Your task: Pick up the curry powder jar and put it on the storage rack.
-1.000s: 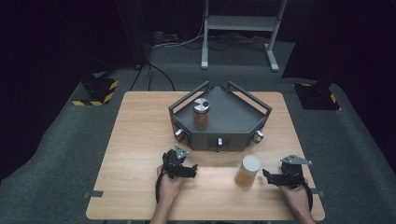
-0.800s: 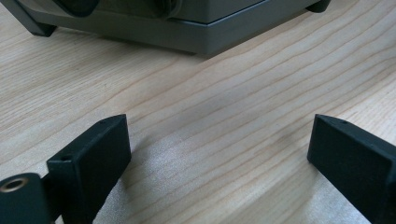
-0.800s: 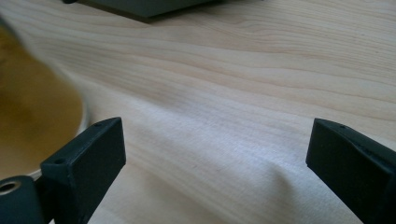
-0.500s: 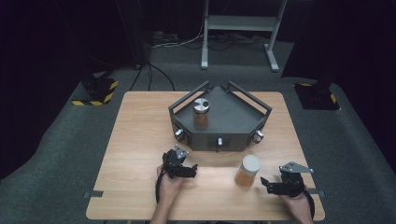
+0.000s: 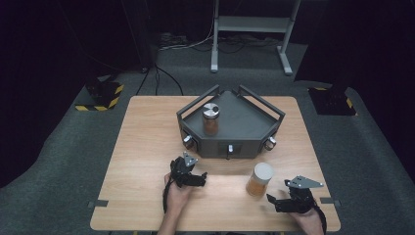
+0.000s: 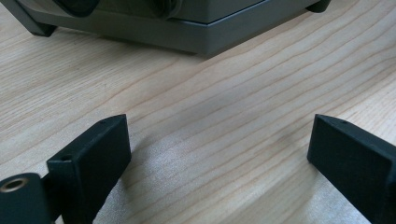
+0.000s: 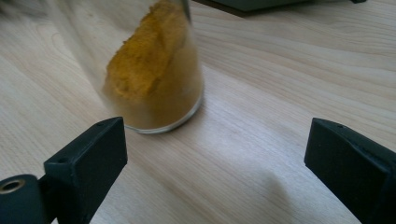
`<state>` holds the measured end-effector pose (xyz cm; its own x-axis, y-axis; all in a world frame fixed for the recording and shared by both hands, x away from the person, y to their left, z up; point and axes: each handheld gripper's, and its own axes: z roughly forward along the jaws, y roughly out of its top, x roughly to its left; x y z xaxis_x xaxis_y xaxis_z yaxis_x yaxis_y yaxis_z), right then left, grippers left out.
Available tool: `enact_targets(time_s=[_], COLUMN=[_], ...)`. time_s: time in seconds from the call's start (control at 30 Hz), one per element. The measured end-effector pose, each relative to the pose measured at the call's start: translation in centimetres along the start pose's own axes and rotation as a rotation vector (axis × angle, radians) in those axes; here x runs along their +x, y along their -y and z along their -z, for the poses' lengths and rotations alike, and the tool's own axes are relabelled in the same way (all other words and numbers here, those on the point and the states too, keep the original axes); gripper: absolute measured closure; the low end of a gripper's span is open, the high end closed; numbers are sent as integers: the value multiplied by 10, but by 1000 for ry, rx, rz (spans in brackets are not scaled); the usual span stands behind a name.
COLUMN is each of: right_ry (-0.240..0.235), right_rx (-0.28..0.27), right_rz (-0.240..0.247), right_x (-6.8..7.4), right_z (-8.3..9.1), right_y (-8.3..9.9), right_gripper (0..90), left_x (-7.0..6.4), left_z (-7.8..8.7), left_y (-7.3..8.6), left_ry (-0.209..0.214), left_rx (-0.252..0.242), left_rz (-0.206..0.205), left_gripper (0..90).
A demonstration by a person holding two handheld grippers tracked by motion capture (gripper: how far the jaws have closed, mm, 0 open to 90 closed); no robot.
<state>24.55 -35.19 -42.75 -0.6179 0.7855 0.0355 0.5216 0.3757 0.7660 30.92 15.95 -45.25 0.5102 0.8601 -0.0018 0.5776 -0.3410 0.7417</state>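
Light wooden bench (image 5: 147, 147) on grey carpet, dark grey five-sided metal tray with raised rail handles (image 5: 244, 125) toward the far edge, middle. On the tray's left part, upright: glass jar of brown powder with a silver lid (image 5: 211, 119).

Near the front edge, right of middle, upright on bare wood: clear glass jar of orange-yellow powder with a pale lid (image 5: 259, 179), apart from the tray's front wall and clear of everything else. In the right gripper view, powder heaped against one side of the glass (image 7: 154, 70).

Right gripper (image 5: 274, 201) close to the front right corner, just beside that jar, jaws spread wide, nothing between them, not touching the glass; jar ahead of the left jaw rather than centred in the gap. Little wood left between this hand and the front edge.

Left gripper (image 5: 198, 177) near the front edge, left of middle, jaws likewise spread wide and empty, tray wall (image 6: 187, 32) close ahead. Open wood between the two grippers and along the whole left side of the bench.
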Motion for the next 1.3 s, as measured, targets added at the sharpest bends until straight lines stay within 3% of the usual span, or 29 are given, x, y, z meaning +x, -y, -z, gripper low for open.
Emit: enact_targets(time_s=[0.57, 0.87, 1.3], right_ry=[-52, -91, -105], right_rx=[-41, -84, -129], right_rz=[52, 50, 53], right_x=[10, 10, 11], right_z=[-6, -11, -16], right_y=[-13, -22, -29], right_gripper=[83, 113, 179], left_x=[0, 0, 0], left_z=[0, 0, 0], left_y=[0, 0, 0], left_ry=[0, 0, 0], left_rx=[0, 0, 0], left_rz=[0, 1, 1], left_gripper=[62, 63, 63])
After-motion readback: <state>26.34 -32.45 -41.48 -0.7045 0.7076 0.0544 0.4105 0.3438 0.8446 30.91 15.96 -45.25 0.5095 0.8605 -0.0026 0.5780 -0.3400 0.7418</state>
